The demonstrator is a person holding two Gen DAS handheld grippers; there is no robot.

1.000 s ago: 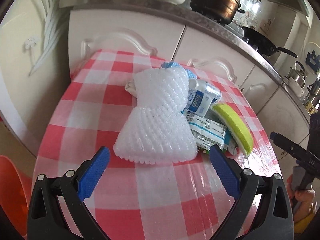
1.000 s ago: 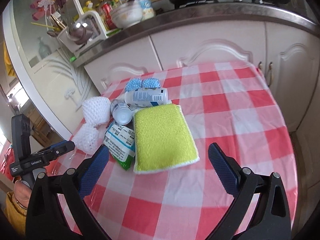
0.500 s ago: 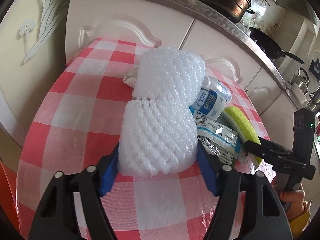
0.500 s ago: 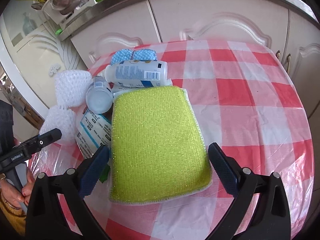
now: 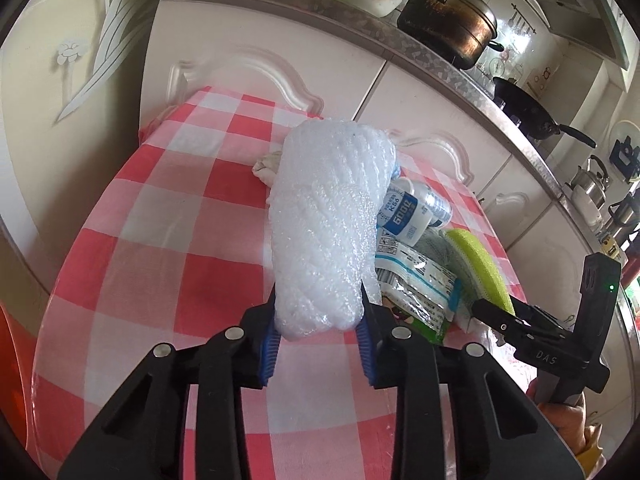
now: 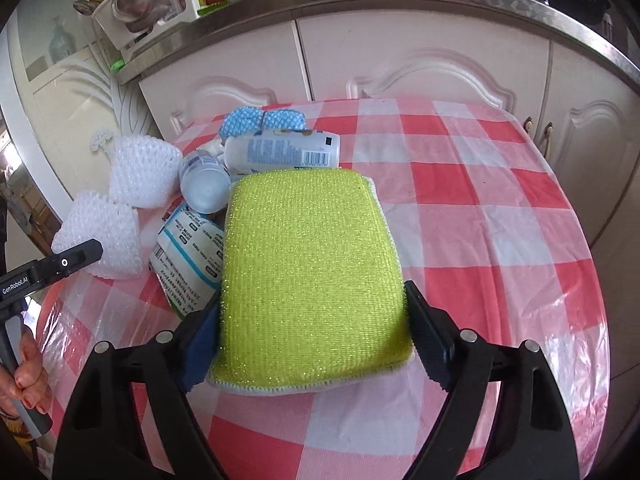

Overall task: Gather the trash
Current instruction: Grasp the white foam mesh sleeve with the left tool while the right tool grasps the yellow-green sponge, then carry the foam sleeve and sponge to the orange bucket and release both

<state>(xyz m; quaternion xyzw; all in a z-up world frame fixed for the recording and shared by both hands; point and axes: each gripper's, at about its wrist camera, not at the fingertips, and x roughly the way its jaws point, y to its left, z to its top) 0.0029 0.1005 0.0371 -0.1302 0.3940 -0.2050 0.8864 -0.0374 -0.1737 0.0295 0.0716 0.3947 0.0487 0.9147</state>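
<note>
My left gripper (image 5: 318, 344) is shut on the near end of a white foam fruit net (image 5: 326, 224), squeezed narrow between the blue pads. It also shows in the right wrist view (image 6: 120, 200). My right gripper (image 6: 316, 348) has its jaws on both sides of a yellow-green scouring sponge (image 6: 312, 272) lying flat on the red-checked table (image 6: 500, 240); the pads touch its edges. Beside the sponge lie a small white bottle (image 6: 204, 184), a larger white bottle (image 6: 284, 150), a blue-white wrapper (image 6: 190, 256) and a blue foam net (image 6: 262, 120).
White kitchen cabinets (image 6: 420, 52) stand behind the table under a counter with a pot (image 5: 448, 20), a pan (image 5: 528, 112) and a utensil rack (image 6: 136, 4). An orange bin (image 5: 10, 376) shows at the far left below the table edge.
Both grippers moved forward onto the trash. The left gripper closed on the white foam net and squeezed it. The right jaws narrowed around the sponge.
</note>
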